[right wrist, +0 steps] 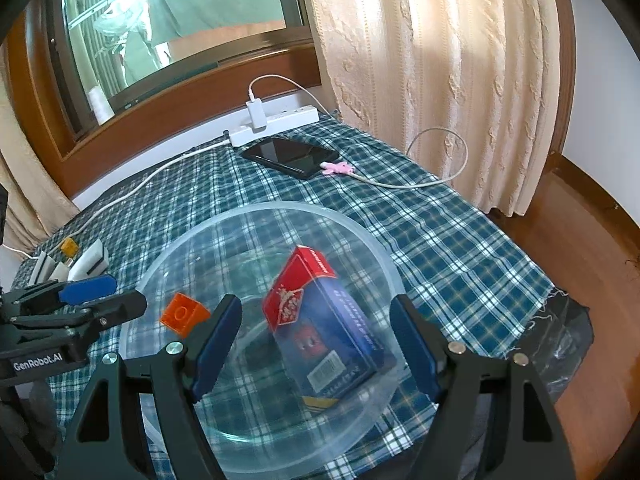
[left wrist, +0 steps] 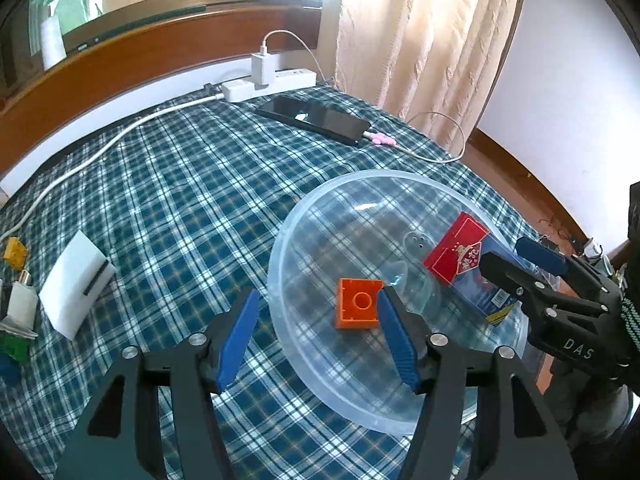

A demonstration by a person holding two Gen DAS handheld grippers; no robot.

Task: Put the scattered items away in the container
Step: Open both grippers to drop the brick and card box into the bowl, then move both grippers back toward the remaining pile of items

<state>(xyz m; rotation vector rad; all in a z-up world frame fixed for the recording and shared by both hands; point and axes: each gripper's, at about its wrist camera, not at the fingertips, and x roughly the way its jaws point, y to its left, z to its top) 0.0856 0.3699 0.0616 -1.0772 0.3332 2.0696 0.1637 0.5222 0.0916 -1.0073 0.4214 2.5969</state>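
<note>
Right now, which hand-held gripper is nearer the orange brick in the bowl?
Left. The left hand-held gripper is open with the orange brick beside its right finger; the right hand-held gripper straddles the red-and-blue box.

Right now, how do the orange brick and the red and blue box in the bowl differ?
The orange brick is small, squarish and one colour; the red and blue box is much larger, oblong and printed. The brick sits near the bowl's left side in both views, while the box leans tilted across the middle and right. Both are inside the clear bowl, and neither is gripped.
</note>
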